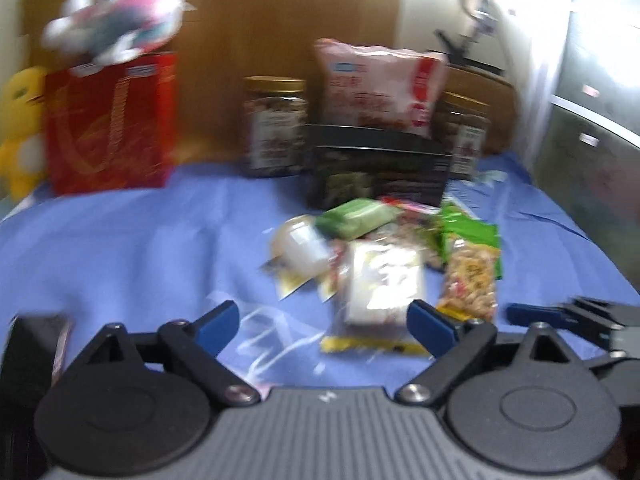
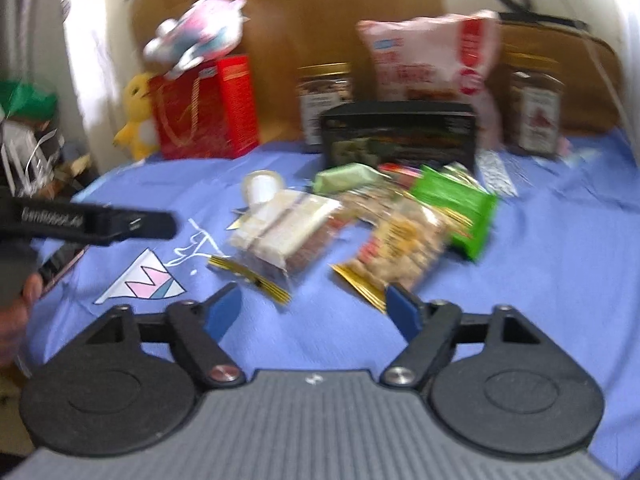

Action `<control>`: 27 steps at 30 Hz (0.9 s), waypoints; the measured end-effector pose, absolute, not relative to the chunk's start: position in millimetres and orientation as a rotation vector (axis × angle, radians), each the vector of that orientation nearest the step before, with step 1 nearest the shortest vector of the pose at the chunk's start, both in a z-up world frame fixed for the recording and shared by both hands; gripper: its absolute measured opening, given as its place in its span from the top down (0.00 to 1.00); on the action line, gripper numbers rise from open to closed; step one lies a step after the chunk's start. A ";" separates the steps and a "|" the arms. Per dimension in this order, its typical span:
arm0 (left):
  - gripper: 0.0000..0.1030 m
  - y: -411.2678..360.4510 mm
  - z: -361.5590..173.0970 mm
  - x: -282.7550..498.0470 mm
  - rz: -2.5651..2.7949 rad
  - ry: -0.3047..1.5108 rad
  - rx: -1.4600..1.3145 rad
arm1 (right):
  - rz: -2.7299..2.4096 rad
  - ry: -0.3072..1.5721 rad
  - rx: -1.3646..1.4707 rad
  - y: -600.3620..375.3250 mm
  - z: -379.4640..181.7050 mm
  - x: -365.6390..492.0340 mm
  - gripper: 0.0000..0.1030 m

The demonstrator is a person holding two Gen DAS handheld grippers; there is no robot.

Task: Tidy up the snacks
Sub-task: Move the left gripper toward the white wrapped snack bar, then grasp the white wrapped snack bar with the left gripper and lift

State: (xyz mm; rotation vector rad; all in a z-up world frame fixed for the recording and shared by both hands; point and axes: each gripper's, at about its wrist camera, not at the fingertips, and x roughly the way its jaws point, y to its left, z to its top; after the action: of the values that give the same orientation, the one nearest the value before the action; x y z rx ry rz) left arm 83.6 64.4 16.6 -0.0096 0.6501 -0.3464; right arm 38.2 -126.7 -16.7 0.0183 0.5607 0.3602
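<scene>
Looking at: two blurry wrist views over a table [image 1: 120, 240] with a blue cloth on it
Left gripper [image 1: 322, 320]: jaws spread wide, nothing between them, blue fingertips [image 1: 218, 326] hanging just over the cloth at the near edge of the snack pile
Right gripper [image 2: 316, 312]: also wide open and holding nothing; its right fingertip sits right in front of the gold edge of the peanut bag [image 2: 400, 248] (touching or not, can't tell through the blur)
Snack pile: loose packets heaped mid-table, right in front of the black box [image 1: 380, 168]
In the pile: a clear-wrapped white block snack [image 1: 384, 280] nearest the left gripper, the peanut bag to its right, a green packet [image 1: 472, 236] behind that, a pale green wrapped bar [image 1: 356, 218] up by the box, and a small white cup-shaped thing [image 1: 300, 244] on the left side
Back row: red box [image 1: 112, 124] at far left with a pink-and-white plush [image 1: 116, 20] on top, a yellow plush [image 1: 20, 128] beside it, a gold-lidded jar [image 1: 274, 128], a big pink-white bag [image 1: 380, 84] standing behind the black box, and a second jar [image 1: 464, 136] to the right
Other bits: the left gripper's dark body pokes into the right wrist view at far left, with part of a hand [image 2: 24, 292] under it
</scene>
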 end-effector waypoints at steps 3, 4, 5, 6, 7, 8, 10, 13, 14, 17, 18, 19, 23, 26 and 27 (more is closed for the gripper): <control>0.25 54.4 9.2 107.4 -0.431 0.686 -0.004 | 0.402 0.611 0.006 -120.6 -20.1 60.9 0.35; 0.29 51.3 5.5 114.9 -0.444 0.701 0.001 | 0.413 0.625 0.008 -119.7 -21.3 67.8 0.35; 0.34 47.9 1.3 123.5 -0.450 0.720 0.007 | 0.423 0.636 0.009 -118.8 -22.7 73.4 0.35; 0.36 46.1 -3.4 126.7 -0.455 0.735 0.007 | 0.433 0.645 0.006 -117.4 -24.2 78.2 0.35; 0.39 44.0 -8.2 132.9 -0.466 0.758 0.005 | 0.450 0.656 0.002 -116.0 -25.5 83.8 0.35; 0.38 43.7 -13.4 136.8 -0.478 0.779 -0.002 | 0.462 0.662 -0.005 -113.1 -26.2 87.3 0.35; 0.40 47.3 -21.0 143.7 -0.520 0.807 -0.061 | 0.482 0.662 -0.042 -104.1 -28.9 93.5 0.34; 0.48 49.5 -25.2 147.1 -0.559 0.836 -0.137 | 0.496 0.633 -0.102 -92.9 -31.5 95.3 0.34; 0.50 48.8 -25.0 144.0 -0.554 0.830 -0.137 | 0.495 0.623 -0.114 -90.3 -31.7 93.9 0.34; 0.51 48.1 -19.2 136.4 -0.528 0.828 -0.157 | 0.500 0.590 -0.119 -92.8 -31.1 88.4 0.39; 0.51 47.6 -14.9 132.6 -0.525 0.820 -0.153 | 0.505 0.582 -0.106 -95.5 -29.5 86.6 0.40; 0.53 46.2 -9.9 129.9 -0.525 0.807 -0.146 | 0.505 0.573 -0.095 -98.0 -27.6 85.6 0.41; 0.54 40.4 15.3 131.3 -0.541 0.746 -0.147 | 0.487 0.509 -0.051 -109.9 -12.4 83.7 0.41; 0.54 31.2 36.3 144.3 -0.557 0.702 -0.133 | 0.460 0.446 -0.050 -116.7 3.9 89.6 0.41; 0.54 27.6 42.6 150.1 -0.560 0.689 -0.125 | 0.452 0.422 -0.058 -119.2 10.5 95.0 0.41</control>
State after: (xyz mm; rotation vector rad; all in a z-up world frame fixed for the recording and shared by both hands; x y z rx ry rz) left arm 150.1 27.6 42.6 -0.1251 0.6894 -0.5597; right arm 95.0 -119.2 10.4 -0.0577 0.4222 0.4522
